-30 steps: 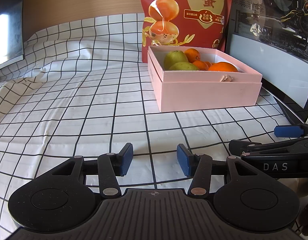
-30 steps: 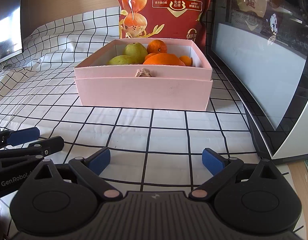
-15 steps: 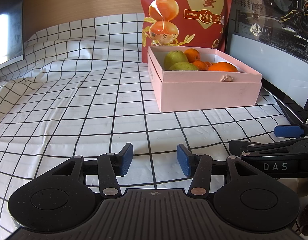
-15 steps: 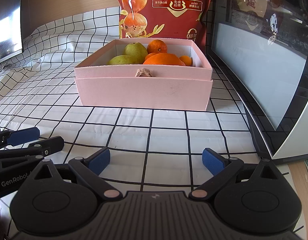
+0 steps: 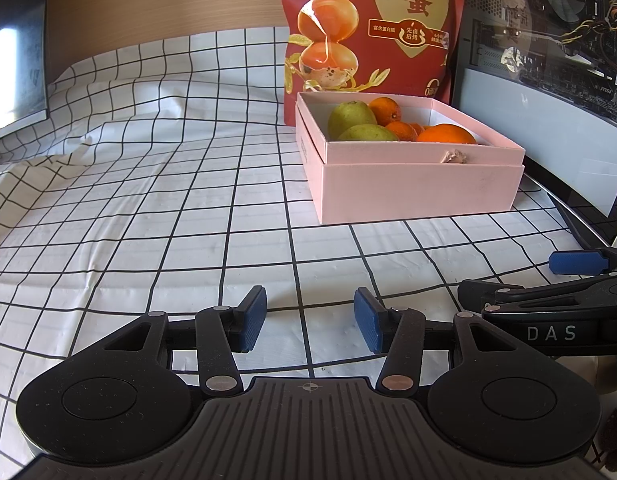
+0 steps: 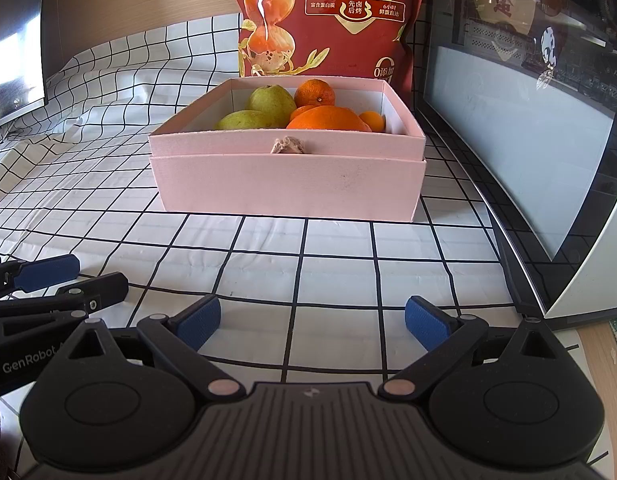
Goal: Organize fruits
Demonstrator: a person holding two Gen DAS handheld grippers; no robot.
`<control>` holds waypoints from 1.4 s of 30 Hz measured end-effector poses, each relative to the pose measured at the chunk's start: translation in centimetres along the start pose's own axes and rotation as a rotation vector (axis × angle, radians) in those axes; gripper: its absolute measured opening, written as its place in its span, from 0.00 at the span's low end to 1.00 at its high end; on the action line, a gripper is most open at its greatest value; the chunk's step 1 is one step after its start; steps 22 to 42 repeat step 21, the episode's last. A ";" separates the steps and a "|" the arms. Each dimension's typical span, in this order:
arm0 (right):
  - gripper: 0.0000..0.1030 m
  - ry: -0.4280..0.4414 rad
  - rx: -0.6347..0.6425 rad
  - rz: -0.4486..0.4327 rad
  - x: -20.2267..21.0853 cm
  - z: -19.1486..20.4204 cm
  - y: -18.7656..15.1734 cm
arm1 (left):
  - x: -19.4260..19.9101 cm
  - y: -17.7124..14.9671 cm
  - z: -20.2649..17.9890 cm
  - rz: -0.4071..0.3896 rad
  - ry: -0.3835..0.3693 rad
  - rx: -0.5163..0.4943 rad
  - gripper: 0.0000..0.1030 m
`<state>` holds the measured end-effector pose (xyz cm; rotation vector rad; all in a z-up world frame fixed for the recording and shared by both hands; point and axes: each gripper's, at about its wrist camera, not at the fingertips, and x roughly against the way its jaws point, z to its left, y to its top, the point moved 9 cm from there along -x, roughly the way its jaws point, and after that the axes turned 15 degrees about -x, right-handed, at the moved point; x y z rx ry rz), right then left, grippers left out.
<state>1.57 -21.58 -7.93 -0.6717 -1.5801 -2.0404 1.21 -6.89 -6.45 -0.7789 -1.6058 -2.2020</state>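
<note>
Pink box (image 6: 286, 184): on the checked cloth (image 5: 148, 208) covering the counter, at 12 o'clock in the right wrist view, at 1 o'clock in the left wrist view. Open top.

Contents: two green pears (image 6: 270, 100) on the left side; a large orange (image 6: 328, 118) against the near wall; a small orange (image 6: 315, 93) at the back; further small oranges (image 6: 373, 120) partly hidden. All fruit lies inside the box.

Red snack bag (image 5: 372, 24): upright just behind the box, at 12 o'clock.

Glass-fronted appliance (image 6: 528, 140): beside the box, at 3 o'clock.

Left tool (image 5: 310, 320): low over the cloth, blue pads partly parted, nothing between them.

Right tool (image 6: 312, 324): just beside the left one, pads spread wide, nothing held. Both well apart from the box.
</note>
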 end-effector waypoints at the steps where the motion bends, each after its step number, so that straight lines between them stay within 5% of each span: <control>1: 0.96 0.000 0.000 0.000 0.0 0.0 0.0 | 0.0 0.0 0.0 0.000 0.001 0.000 0.52; 42: 0.97 -0.004 0.001 0.002 -0.1 0.0 0.0 | 0.0 0.1 -0.1 0.001 -0.002 -0.002 0.52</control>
